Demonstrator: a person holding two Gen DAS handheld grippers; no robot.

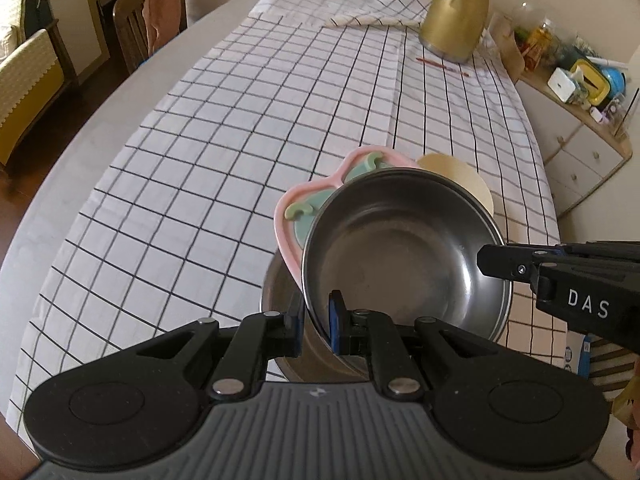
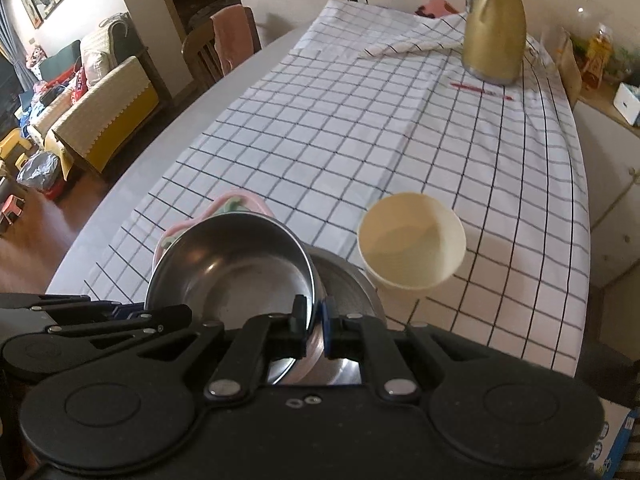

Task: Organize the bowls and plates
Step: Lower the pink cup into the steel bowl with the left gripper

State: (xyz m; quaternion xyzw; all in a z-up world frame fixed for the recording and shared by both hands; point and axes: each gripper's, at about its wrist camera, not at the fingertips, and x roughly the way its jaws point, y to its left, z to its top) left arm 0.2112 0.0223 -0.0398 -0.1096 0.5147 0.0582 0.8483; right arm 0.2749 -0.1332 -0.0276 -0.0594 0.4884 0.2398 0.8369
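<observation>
A steel bowl (image 1: 400,248) (image 2: 236,264) hangs tilted over the checked tablecloth (image 1: 248,120). My left gripper (image 1: 318,322) is shut on its near rim, and shows at the left edge of the right wrist view (image 2: 128,310). My right gripper (image 2: 314,318) is shut on the opposite rim, reaching in from the right in the left wrist view (image 1: 490,260). A second steel bowl (image 1: 276,288) (image 2: 348,280) sits just below the held one. Behind them lies a pink plate (image 1: 286,208) (image 2: 244,196) with a green piece on it. To the right stands a cream bowl (image 1: 460,176) (image 2: 412,240).
A gold jug (image 1: 456,12) (image 2: 494,24) and a red pen (image 1: 442,66) lie at the far end of the cloth. A wooden chair (image 1: 140,20) stands at the table's left, a cluttered sideboard (image 1: 580,92) at its right. The grey table edge (image 1: 80,140) curves along the left.
</observation>
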